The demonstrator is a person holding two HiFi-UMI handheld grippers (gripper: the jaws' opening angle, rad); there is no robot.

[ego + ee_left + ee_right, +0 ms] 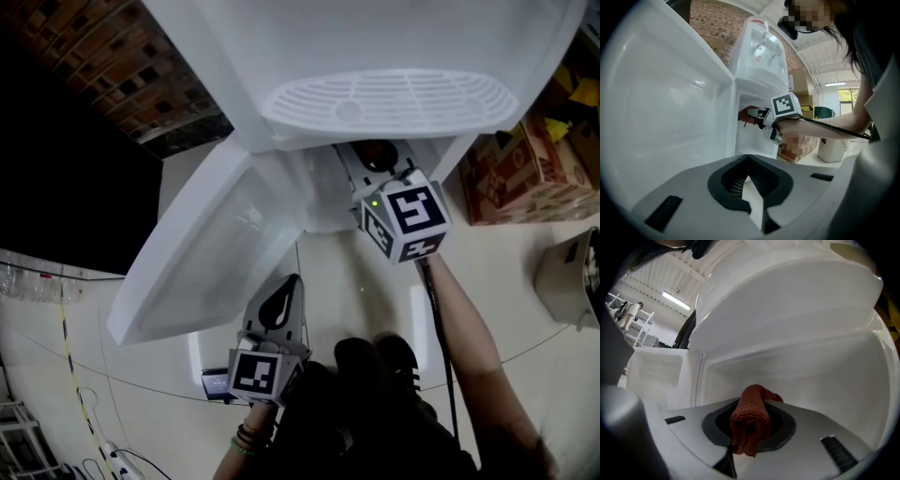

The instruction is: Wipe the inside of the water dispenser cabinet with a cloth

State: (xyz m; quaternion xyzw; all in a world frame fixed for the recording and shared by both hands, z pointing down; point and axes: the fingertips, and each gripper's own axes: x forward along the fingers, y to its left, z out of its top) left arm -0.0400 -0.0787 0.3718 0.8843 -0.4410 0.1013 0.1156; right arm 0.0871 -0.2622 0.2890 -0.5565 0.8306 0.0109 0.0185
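Right fingers clamp rust cloth, long axis pointing into cabinet; left fingers closed.

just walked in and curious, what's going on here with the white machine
A person is working on a water dispenser with a handheld gripper in each hand. The right gripper has its jaws shut on a reddish-brown cloth and is inside the open cabinet. The left gripper hangs near the open door, jaws together with nothing in them.
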